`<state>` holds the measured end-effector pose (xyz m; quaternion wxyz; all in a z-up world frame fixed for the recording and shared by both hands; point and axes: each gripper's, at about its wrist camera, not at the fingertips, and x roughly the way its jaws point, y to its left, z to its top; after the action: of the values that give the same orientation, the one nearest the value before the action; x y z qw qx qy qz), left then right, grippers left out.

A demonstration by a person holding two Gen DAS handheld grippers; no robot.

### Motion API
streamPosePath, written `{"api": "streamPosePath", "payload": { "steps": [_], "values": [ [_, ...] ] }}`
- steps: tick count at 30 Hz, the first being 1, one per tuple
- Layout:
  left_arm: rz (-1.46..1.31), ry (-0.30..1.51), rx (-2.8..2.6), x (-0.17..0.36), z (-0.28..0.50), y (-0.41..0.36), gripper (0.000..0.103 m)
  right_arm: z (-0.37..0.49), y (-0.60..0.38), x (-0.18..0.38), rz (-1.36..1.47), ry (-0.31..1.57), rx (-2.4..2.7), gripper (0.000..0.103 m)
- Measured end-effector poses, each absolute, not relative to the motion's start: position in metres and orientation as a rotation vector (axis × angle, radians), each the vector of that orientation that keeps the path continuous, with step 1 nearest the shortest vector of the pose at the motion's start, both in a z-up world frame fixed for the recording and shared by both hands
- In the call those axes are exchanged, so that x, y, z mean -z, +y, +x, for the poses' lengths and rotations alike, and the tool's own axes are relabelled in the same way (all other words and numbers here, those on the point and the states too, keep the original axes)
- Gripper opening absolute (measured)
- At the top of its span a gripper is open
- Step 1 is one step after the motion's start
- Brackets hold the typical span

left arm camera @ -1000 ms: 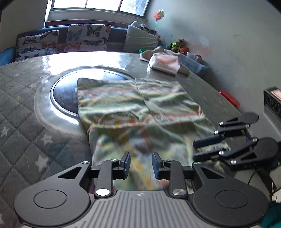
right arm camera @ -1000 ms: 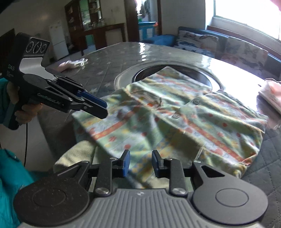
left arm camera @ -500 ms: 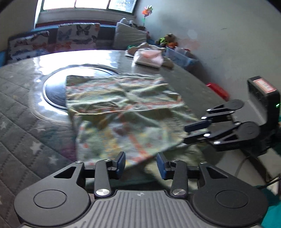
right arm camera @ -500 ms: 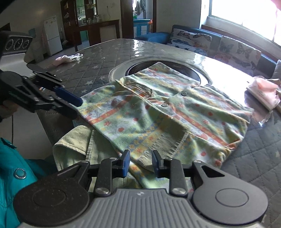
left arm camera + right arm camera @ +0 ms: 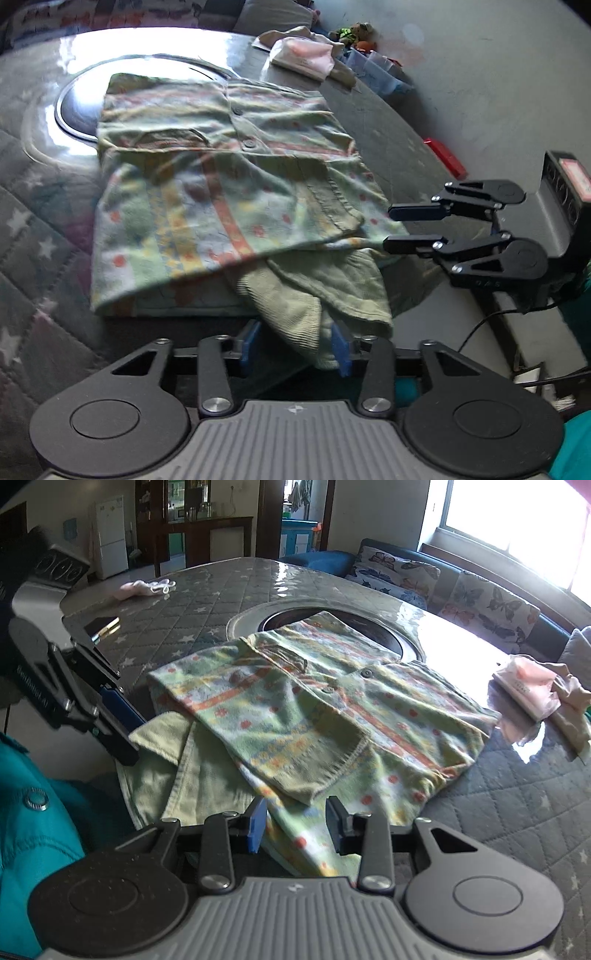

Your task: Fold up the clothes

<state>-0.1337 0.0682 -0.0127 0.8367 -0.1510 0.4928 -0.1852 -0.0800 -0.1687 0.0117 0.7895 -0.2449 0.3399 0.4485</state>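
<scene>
Left wrist view: the quilted table [image 5: 37, 229] spreads out to the left of the fingers. Ahead of them lies the patterned shirt [image 5: 221, 192], buttons up and partly folded, with its near edge just beyond the fingertips. From under that edge a pale green ribbed cloth [image 5: 291, 306] hangs toward the camera and drops between the fingers of the left gripper [image 5: 294, 347]. These jaws have just been closing and stand at a middling gap. The cloth brushes the right-hand pad, while a dark gap shows at the left-hand pad, so nothing is pinched. Far beyond the fingers, slightly to the right, sits a folded pink garment [image 5: 306, 59]. To the right of the fingers, the right gripper [image 5: 397, 229] reaches in from the side with its tips at the shirt's right edge. Its fingers are apart, and nothing is clamped.

Right wrist view: a teal jacket [image 5: 37, 830] fills the lower left. Above it, the left gripper's tips sit at a corner of the pale cloth. Whether they touch it I cannot tell. Directly ahead, the shirt's hem runs between and under the right gripper's fingers. Those jaws have just been opening and stand moderately apart, with the pads clear of the cloth. The pink garment lies far off to the right of the fingers.
</scene>
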Motion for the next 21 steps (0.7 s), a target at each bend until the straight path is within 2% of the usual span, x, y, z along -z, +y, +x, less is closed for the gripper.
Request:
{"api": "streamPosePath", "payload": {
  "steps": [1,2,4,9,21],
  "values": [
    [-0.33,1.044,0.4,0.013,-0.133,0.068,0.033,-0.082,-0.171,-0.011,-0.534,0.73,-0.966,0.035],
    [-0.334,1.043,0.406,0.012,-0.132,0.068,0.022,-0.083,-0.172,-0.011,-0.541,0.728,-0.965,0.035],
    [-0.349,1.027,0.417,0.008,-0.129,0.07,0.015,-0.086,-0.174,-0.009,-0.556,0.725,-0.968,0.035],
    [-0.369,0.944,0.428,-0.015,-0.121,0.079,0.013,-0.097,-0.176,-0.004,-0.613,0.699,-1.002,0.045],
    [-0.419,0.869,0.447,-0.039,-0.077,0.095,0.013,-0.096,-0.156,0.001,-0.561,0.574,-1.052,0.046]
  ]
}}
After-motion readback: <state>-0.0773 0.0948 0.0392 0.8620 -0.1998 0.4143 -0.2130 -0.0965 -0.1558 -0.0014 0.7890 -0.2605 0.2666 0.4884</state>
